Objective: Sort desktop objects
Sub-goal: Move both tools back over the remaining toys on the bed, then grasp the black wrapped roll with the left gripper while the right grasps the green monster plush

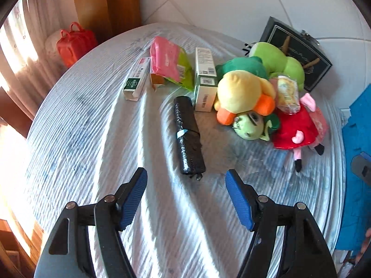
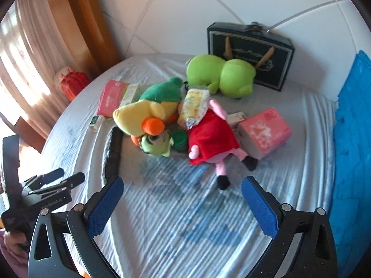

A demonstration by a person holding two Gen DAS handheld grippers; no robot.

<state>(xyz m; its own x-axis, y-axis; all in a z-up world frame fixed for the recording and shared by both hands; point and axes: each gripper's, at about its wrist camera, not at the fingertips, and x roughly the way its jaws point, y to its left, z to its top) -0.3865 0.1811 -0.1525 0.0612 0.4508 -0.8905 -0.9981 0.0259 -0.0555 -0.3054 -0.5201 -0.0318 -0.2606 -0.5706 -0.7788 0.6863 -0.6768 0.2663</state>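
1. Striped white cloth [image 1: 81, 139] covered the table, with a curtain and wooden frame behind it and a dark case [image 2: 251, 53] leaning on the tiled wall.
2. Both tongs stood open and empty: the left tongs [image 1: 186, 176] and the right tongs [image 2: 182, 184] hung over bare cloth, gripping nothing.
3. Just ahead of the left tongs, nearly between its tips, lay a black roll [image 1: 189, 136], lengthwise away from them. It looked light, slightly squashy and glossy, so probably slippery; a grip across its middle seemed safest.
4. Beyond the roll lay three cartons: a slim box [image 1: 136, 78], a pink pack [image 1: 165, 62] and a tall box [image 1: 205, 78]. They looked light and stiff, likely to crush if squeezed hard, and best taken across the narrow sides.
5. Ahead of the right tongs, the red doll [image 2: 212, 136] lay nearest, its black feet pointing towards the tips. Soft and light, it would give under the pads; the body offered more hold than a thin leg.
6. Behind it, touching, were piled a yellow duck [image 2: 136, 115], a green head [image 2: 157, 144] and a snack bag [image 2: 194, 106]. The bag looked crinkly and fragile.
7. Further off, a green plush [image 2: 220, 75] lay against the case.
8. Right of the doll stood a pink box [image 2: 266, 132].
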